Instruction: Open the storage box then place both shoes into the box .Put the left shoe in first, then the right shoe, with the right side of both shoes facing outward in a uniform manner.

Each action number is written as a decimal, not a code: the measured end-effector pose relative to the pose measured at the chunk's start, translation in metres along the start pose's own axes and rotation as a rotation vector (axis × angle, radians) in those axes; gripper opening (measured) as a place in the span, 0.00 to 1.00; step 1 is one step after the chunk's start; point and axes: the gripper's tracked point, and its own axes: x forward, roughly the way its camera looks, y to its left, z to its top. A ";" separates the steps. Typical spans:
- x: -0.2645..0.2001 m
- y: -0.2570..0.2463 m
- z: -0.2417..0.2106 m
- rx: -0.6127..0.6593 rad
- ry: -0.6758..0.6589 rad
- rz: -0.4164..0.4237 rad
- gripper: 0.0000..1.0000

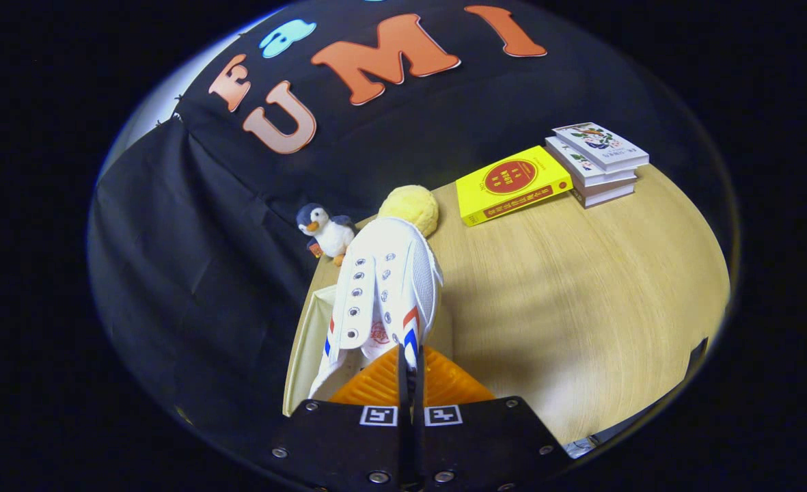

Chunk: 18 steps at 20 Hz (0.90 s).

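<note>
One white shoe is pinched at its heel collar between the gripper fingers, nearly closed, toe pointing away over the open storage box. Shoe and fingers hide most of the box; only its pale left wall shows. Yellow plush ball is half hidden behind the toe, penguin toy left of it. Far right on table: yellow book, book stack.

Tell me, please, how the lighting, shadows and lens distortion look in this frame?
Gripper view: fisheye bends the table edge; soft light, no harsh glare; the white shoe, pinched by the gripper, throws a diffuse shadow on the wood; books and penguin stay sharp.
</note>
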 end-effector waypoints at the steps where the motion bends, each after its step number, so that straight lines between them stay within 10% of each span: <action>1: 0.006 0.010 -0.007 -0.006 0.011 0.003 0.00; 18: 0.062 0.014 -0.058 -0.174 0.074 -0.243 0.00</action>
